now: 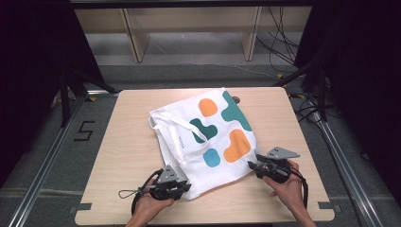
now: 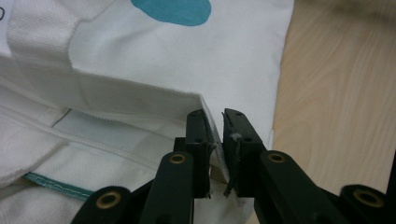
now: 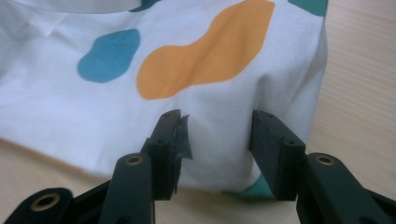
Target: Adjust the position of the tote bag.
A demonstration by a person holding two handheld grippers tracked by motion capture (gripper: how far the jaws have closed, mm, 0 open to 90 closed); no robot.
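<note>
Two tools meet the tote bag [image 1: 208, 137]: left tool [image 2: 214, 140] pinches its corner, right tool [image 3: 215, 140] gapes around cloth.

Hand-held gripper [image 3: 217, 140] (parted) perhaps straddling tote bag [image 3: 93, 107].

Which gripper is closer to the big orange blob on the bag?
Right. The right gripper sits at the bag's edge just below the orange blob; the left gripper pinches the bag's near corner, farther away.

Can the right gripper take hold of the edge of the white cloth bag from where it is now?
Probably yes: the right gripper has its jaws open around the white cloth bag's edge, nothing between.
</note>
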